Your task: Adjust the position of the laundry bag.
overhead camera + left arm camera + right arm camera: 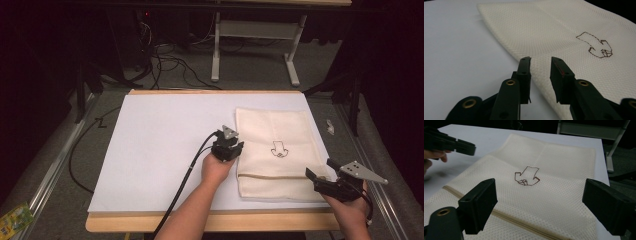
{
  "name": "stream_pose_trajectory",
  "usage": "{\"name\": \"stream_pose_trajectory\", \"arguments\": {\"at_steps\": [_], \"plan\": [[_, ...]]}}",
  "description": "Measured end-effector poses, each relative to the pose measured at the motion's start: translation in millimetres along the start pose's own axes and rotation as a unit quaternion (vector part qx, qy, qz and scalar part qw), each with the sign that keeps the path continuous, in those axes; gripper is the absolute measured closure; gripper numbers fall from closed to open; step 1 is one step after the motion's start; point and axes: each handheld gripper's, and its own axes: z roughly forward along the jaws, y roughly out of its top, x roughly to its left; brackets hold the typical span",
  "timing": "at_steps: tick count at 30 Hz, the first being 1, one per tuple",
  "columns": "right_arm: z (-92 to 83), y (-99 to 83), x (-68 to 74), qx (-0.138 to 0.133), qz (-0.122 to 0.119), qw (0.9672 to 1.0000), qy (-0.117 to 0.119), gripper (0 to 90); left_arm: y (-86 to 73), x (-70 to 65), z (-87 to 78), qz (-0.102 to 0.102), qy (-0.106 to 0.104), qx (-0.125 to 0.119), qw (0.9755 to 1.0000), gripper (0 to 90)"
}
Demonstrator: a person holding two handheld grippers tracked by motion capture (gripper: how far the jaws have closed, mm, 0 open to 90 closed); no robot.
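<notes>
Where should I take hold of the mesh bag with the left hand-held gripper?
Probably its left side edge, coming in level from the left. The mesh bag lies flat on the white sheet, so only an edge offers a pinch, and the left hand-held gripper already points there, jaws slightly apart.

A cream-coloured mesh fabric bag lay flat on the table toward three o'clock. A small dark-red stitched outline emblem sat near its middle, and a zipper seam ran across its near end, toward six o'clock.
</notes>
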Motion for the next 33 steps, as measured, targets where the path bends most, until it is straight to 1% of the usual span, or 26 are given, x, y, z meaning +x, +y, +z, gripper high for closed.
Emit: {"name": "stream_pose_trajectory", "arguments": {"at_steps": [1, 2, 3, 4, 5, 6, 7, 8, 9, 10, 12, 13, 16, 17, 21, 23, 25, 26, 27, 32, 33], "plan": [[0.3, -0.4, -0.1, 0.001, -0.001, 1.0, 0.001, 13.1, 1.7, -1.3, 6.7, -0.009, 0.001, 0.008, 0.9999, 53.6], [0.5, -0.7, -0.1, 0.001, -0.001, 1.0, 0.003, 13.2, 2.9, -1.5, 13.1, -0.02, -0.001, 0.017, 0.9997, 46.5], [0.5, -0.7, -0.1, 0.001, -0.001, 1.0, 0.003, 13.2, 2.9, -1.5, 13.1, -0.02, -0.001, 0.017, 0.9997, 44.3], [1.0, -1.2, 0.5, 0.001, -0.003, 1.0, 0.007, 13.5, 3.9, -2.7, 23.9, -0.032, 0.002, 0.027, 0.9991, 43.0], [1.2, -1.2, 0.8, 0.001, -0.004, 1.0, 0.009, 13.5, 4.2, -4.2, 28.5, -0.032, 0.004, 0.033, 0.9989, 42.9], [1.2, -1.2, 0.8, 0.001, -0.004, 1.0, 0.009, 13.5, 4.2, -4.2, 28.5, -0.032, 0.004, 0.033, 0.9989, 43.9], [1.3, -1.2, 0.7, 0.001, -0.004, 0.9999, 0.01, 13.5, 4.7, -6.3, 33.4, -0.02, 0.014, 0.041, 0.9989, 43.9], [1.3, -1.3, 0.2, 0.0, -0.003, 0.9999, 0.012, 13.7, 4.9, -7.6, 35.3, -0.015, 0.018, 0.045, 0.9987, 46.1], [1.3, -1.4, 0.1, 0.0, -0.001, 0.9999, 0.012, 13.8, 4.5, -10.3, 37.2, -0.015, 0.022, 0.05, 0.9984, 48.9], [1.5, -1.7, 0.0, 0.0, 0.001, 0.9999, 0.014, 14.1, 4.4, -11.4, 37.9, -0.016, 0.026, 0.051, 0.9982, 56.4], [2.1, -1.9, -0.1, 0.0, 0.0, 0.9999, 0.015, 14.2, 4.2, -11.4, 37.7, -0.016, 0.027, 0.053, 0.9981, 63.7], [3.5, -2.3, 0.4, 0.004, 0.001, 0.9999, 0.016, 14.2, 2.9, -12.6, 37.0, -0.007, 0.034, 0.055, 0.9979, 68.5], [5.0, -2.8, 1.4, 0.006, 0.002, 0.9998, 0.016, 14.3, 2.0, -12.6, 36.6, -0.001, 0.038, 0.055, 0.9978, 81.7], [6.2, -2.9, 2.4, 0.008, -0.001, 0.9998, 0.019, 14.6, 1.6, -11.9, 36.6, 0.002, 0.034, 0.054, 0.998, 85.2], [7.2, -2.2, 2.8, 0.009, 0.001, 0.9998, 0.018, 14.7, 1.1, -12.3, 35.1, 0.007, 0.034, 0.052, 0.998, 88.1], [6.2, -2.3, 3.5, 0.007, 0.002, 0.9998, 0.018, 14.9, 0.3, -9.4, 31.0, 0.007, 0.032, 0.053, 0.998, 88.3], [5.0, -2.5, 3.6, 0.007, -0.001, 0.9998, 0.017, 14.9, -0.8, -5.7, 26.2, 0.011, 0.04, 0.053, 0.9977, 88.3], [5.0, -2.5, 3.6, 0.007, -0.001, 0.9998, 0.017, 14.9, -0.8, -5.7, 26.2, 0.011, 0.04, 0.053, 0.9977, 88.3], [4.2, -2.6, 3.2, 0.006, 0.005, 0.9998, 0.016, 14.9, -2.2, 2.1, 19.5, 0.011, 0.049, 0.055, 0.9972, 88.4], [5.2, -2.6, 2.0, 0.006, 0.002, 0.9998, 0.017, 14.9, -9.3, 30.8, 0.0, -0.005, 0.073, 0.053, 0.9959, 88.3], [5.6, -2.6, 2.0, 0.007, -0.001, 0.9998, 0.018, 15.0, -9.3, 30.8, 0.0, -0.005, 0.073, 0.053, 0.9959, 88.4]]}}
